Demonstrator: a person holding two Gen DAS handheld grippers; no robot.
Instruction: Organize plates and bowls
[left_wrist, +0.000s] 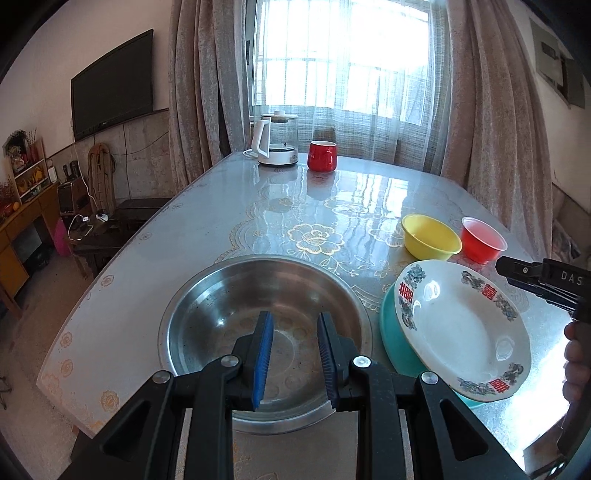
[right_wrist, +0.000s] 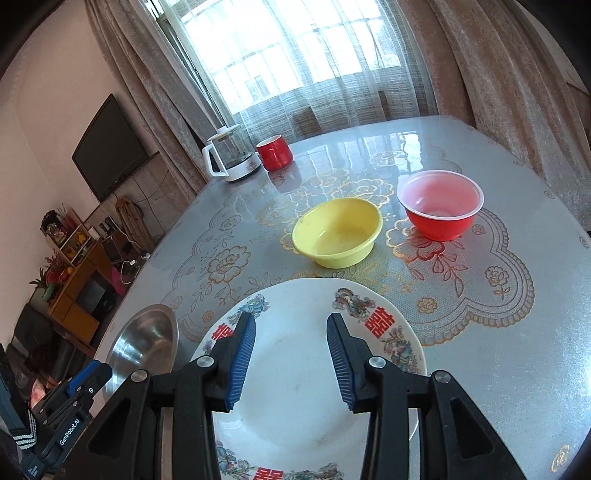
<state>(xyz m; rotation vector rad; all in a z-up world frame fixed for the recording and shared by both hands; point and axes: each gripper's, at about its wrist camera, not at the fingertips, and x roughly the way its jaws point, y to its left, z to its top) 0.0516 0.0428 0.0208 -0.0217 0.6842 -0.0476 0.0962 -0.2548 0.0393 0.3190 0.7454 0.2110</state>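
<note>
A bright curtained window lit the room, and its glare lay across the glossy, flower-patterned desk (left_wrist: 207, 229). The left gripper (left_wrist: 295, 354) hung over the steel basin (left_wrist: 207, 314) with its jaws apart and nothing between them. The right gripper (right_wrist: 291, 358) hovered likewise over the white plate (right_wrist: 295, 417), jaws parted wider and empty (neither pad appeared to touch anything). That plate rested tilted on a teal dish (left_wrist: 389, 336) just right of the basin. Beyond the right gripper stood the yellow bowl (right_wrist: 338, 232), and to its right the red plastic bowl (right_wrist: 439, 205), the two near each other but apart. Far off sat a kettle (left_wrist: 275, 142) and a red mug (left_wrist: 322, 156). The risk, as I judged it, lay in the plate: perched askew, it could slide off the teal dish if nudged at the rim, and its smooth glaze might slip from a shallow pinch.
</note>
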